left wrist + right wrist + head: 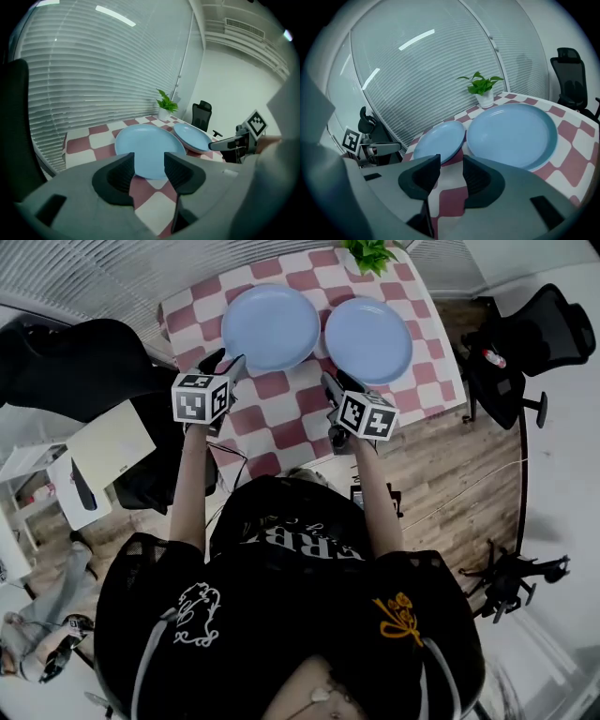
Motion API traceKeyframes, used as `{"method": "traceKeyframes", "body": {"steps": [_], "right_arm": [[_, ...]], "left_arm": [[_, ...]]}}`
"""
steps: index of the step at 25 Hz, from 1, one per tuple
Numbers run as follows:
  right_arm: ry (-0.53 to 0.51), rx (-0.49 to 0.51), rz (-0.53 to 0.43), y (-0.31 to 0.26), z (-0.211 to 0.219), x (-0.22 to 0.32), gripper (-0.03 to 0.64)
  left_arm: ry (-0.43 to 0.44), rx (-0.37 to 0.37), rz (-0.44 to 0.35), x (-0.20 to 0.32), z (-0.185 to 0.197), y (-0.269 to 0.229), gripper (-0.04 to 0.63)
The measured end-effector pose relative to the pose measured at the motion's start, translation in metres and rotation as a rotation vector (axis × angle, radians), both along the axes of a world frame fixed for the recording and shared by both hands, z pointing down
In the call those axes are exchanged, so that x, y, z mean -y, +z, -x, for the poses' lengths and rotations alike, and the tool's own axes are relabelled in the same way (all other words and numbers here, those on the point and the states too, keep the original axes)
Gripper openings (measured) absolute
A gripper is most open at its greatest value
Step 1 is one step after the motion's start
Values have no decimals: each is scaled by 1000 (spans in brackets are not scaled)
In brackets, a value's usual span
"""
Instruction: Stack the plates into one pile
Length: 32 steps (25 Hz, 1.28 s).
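In the left gripper view, the left gripper's point(149, 161) dark jaws cover the near rim of the left round pale blue plate point(149, 140). The right gripper's point(216, 146) tip hides a bit of the right round pale blue plate's point(190, 135) edge. The head view's top edge cuts off the green leafy potted plant point(370, 253). The small dark objects point(511, 579) on the wooden floor point(450, 474) are too small to tell.

Black short-sleeved T-shirt point(281, 606), white lettering, white and yellow shoulder prints; grey plastic left gripper point(149, 165) and right gripper point(451, 172) with black-and-white marker cubes
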State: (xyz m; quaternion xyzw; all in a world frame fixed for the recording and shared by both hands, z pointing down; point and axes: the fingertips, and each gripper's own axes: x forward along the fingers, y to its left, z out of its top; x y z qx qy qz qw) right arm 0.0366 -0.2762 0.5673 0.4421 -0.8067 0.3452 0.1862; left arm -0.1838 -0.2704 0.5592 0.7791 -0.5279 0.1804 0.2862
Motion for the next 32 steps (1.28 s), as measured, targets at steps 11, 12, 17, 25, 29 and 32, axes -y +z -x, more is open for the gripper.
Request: {"method": "traceKeyframes", "body": {"steps": [11,12,17,25,29,32], "right_arm": [[-39,-15,123,44,57,14,135],[-24,-11,125,46,57,19,141],[41,15,201,68,58,32,146],[0,93,242,73,69,37,127],[-54,65,235,69,69,32,127],[-92,73,214,57,69,25,127]], "left_arm": [[-82,-151,130,12,25,52,239],[-93,-142,136,15,26,55,240],[-119,-107,185,19,24,73,239],[-108,-55,168,21,15,75,183],[-118,-31,185,10,12,75,184],[-142,-28,163,-2,14,64,184]]}}
